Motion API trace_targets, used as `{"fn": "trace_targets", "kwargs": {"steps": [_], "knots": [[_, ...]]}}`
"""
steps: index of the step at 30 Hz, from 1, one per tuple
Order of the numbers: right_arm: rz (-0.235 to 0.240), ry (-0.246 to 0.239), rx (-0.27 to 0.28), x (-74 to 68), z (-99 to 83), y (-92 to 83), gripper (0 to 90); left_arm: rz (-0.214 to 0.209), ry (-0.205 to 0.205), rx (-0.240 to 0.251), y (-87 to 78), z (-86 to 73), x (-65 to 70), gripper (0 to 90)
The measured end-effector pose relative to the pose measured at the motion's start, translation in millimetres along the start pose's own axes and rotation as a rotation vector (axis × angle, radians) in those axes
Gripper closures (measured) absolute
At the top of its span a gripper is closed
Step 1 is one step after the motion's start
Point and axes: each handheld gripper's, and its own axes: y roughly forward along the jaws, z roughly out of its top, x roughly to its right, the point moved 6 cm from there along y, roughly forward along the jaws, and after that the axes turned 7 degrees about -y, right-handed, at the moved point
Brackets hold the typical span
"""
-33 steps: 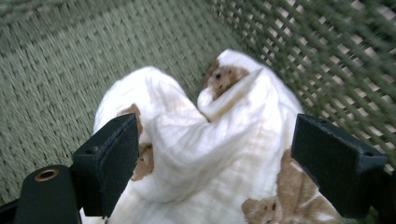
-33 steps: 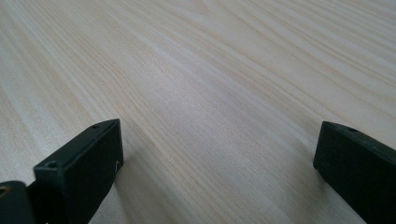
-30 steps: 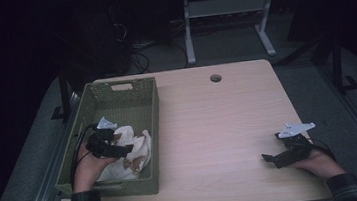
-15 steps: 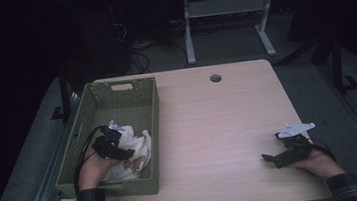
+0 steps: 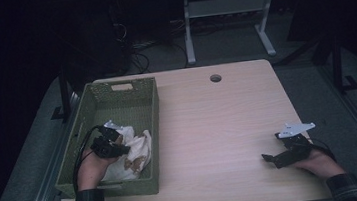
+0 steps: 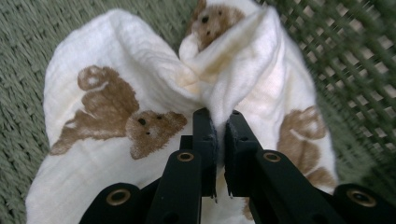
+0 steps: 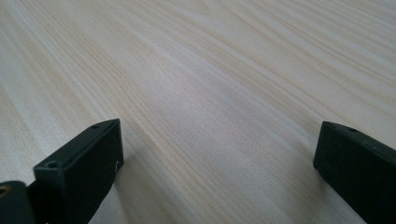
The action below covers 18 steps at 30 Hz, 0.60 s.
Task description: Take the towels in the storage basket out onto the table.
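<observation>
**A:** ok so the left gripper (image 6: 217,128) is down in the green basket (image 5: 152,114) and its jaws have just been closing. They're now pinched on a raised fold of the cream cloth with brown bears (image 6: 140,93). The cloth sits crumpled at the near end of the basket, toward the right wall. Any tips for the lift?

**B:** Looks like only a thin ridge of fabric is caught between the pads, so I'd go straight up and slow. A sideways yank could let the fold slip out, or snag the cloth on the woven wall. Let the rest hang free before swinging it over the wooden table (image 5: 219,121).

**A:** And the right gripper (image 5: 269,158)?

**B:** Resting on the table well away from the basket, jaws wide apart with nothing between them.

**A:** Quick count?

**B:** One basket, one cloth, two grippers, one table. I can make out four bear prints in the left gripper view.
</observation>
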Motion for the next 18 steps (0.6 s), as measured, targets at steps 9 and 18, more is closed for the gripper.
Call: {"fn": "trace_targets", "kwargs": {"steps": [9,18], "knots": [[0.000,0.001,-0.001,0.0,0.0,0.0,1.0,-0.074,-0.051,0.185,-24.6,10.3,-2.7,83.7],[0.000,0.001,-0.001,0.0,0.0,0.0,1.0,-0.123,-0.097,0.355,-48.3,17.9,-5.5,84.1]]}}
